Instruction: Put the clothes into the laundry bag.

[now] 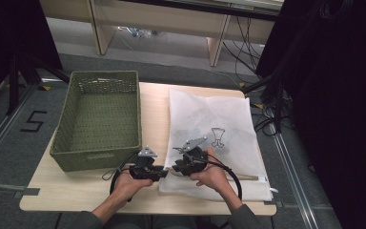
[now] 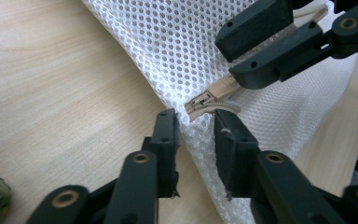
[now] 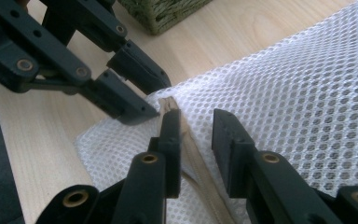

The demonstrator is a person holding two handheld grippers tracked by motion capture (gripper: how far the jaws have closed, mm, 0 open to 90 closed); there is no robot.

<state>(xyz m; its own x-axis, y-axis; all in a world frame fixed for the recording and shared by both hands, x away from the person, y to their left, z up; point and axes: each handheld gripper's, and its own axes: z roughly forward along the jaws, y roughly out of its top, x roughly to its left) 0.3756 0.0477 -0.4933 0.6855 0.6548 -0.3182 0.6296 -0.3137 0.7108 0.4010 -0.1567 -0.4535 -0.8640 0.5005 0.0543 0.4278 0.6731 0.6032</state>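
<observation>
1. a white mesh laundry bag [image 1: 212, 138] lies flat on the wooden table [image 1: 81, 188], beside a green woven basket [image 1: 97, 119]; both grippers meet at its near left corner.
2. the step in hand looks like opening the bag's zipper: the tan zipper slider [image 2: 204, 100] sits just ahead of the left gripper [image 2: 196, 122] jaw tips.
3. the left gripper's jaws stand a little apart with the mesh corner bunched between them; whether the pads truly press it, i cannot tell.
4. the right gripper [image 3: 193, 119] straddles the tan zipper tape [image 3: 200, 163], its jaws parted; the tape runs along the inside of one jaw, the other stands clear.
5. next, i reckon, one gripper must pin the corner fast while the other closes on the slider's pull and draws it along the tape, away from the held corner.
</observation>
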